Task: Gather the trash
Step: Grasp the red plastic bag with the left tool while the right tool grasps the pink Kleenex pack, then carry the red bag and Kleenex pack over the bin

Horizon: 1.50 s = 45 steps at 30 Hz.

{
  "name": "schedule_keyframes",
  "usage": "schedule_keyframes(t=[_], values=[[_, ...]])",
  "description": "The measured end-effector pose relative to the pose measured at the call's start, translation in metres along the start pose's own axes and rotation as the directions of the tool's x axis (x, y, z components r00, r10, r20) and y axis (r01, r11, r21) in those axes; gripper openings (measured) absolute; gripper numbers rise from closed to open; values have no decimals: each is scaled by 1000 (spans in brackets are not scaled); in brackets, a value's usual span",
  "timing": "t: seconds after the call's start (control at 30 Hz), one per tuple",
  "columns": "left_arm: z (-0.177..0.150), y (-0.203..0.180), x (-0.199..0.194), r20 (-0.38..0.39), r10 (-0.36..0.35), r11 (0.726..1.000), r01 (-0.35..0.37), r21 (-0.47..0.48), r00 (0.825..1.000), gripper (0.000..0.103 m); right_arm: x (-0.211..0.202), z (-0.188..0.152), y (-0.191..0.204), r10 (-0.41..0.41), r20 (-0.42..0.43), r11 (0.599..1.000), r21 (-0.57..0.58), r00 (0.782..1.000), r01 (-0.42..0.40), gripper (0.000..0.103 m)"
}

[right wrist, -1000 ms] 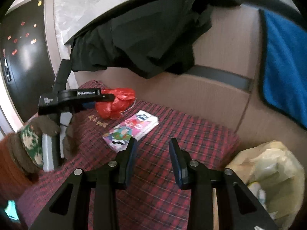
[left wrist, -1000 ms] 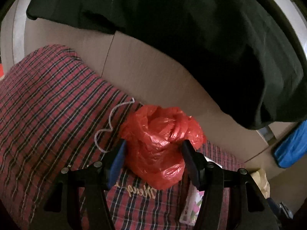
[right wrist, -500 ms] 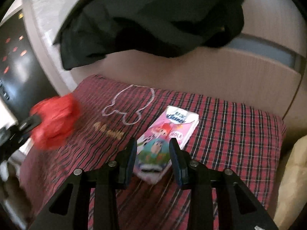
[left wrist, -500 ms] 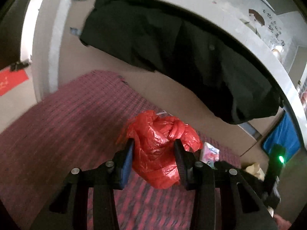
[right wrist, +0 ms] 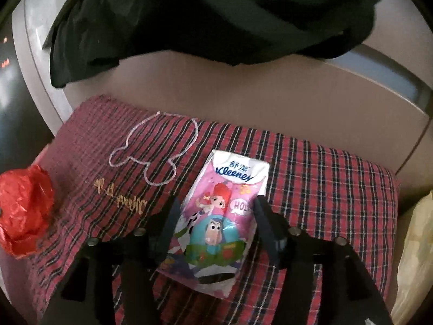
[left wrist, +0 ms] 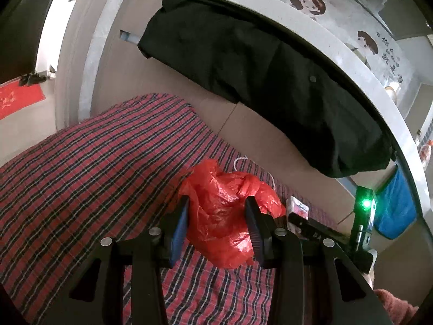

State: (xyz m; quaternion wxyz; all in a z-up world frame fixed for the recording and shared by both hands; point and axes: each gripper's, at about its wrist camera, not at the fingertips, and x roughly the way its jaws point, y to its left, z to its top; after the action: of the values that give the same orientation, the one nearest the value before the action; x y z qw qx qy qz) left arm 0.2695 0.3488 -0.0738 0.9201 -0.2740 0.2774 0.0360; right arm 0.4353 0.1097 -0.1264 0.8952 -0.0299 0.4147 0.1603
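Left wrist view: crinkled red plastic bag (left wrist: 222,211) is pinched by the left gripper (left wrist: 217,226) above plaid cloth (left wrist: 94,178). Glossy, flat tissue pack (right wrist: 216,216) is straddled by the right gripper (right wrist: 216,224), jaws just widened, not pressing.

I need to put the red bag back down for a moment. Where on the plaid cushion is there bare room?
The plaid cushion is bare left of the red bag, out to its edge. Rightward is crowded: the tissue pack lies between the right hand-held gripper's jaws.
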Motion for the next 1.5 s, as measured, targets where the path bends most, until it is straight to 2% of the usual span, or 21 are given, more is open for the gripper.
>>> schedule_keyframes(t=[0.2,0.33,0.5,0.63,0.8,0.93,1.17,1.3,1.5], values=[[-1,-1,1,0,19,1000,-19,23,1000,42,3,-2,-12,47,-22,998,31,999,-46,56],[-2,-6,1,-3,32,999,-32,35,999,42,-2,-6,-13,66,-35,997,-41,997,-67,56],[-4,-19,-7,28,67,995,-68,68,997,42,-21,-13,-20,124,-14,989,-73,992,-125,41],[-7,-34,-13,39,71,993,-75,93,997,41,-56,-23,-19,149,46,979,-149,988,-141,39],[-11,-72,-29,78,51,985,-63,163,996,41,-109,-29,-25,162,142,971,-201,977,-132,38],[-17,-108,-40,109,23,973,-47,227,994,39,-161,-36,-41,156,240,969,-227,958,-101,38],[-33,-174,-50,126,-45,947,2,322,991,34,-230,-48,-77,135,371,973,-223,919,-53,38],[-42,-201,-48,119,-68,936,22,350,991,31,-250,-51,-102,120,402,982,-183,908,-49,38],[-52,-223,-42,105,-43,924,-1,381,994,30,-256,-57,-127,110,422,989,-133,900,-58,39]])
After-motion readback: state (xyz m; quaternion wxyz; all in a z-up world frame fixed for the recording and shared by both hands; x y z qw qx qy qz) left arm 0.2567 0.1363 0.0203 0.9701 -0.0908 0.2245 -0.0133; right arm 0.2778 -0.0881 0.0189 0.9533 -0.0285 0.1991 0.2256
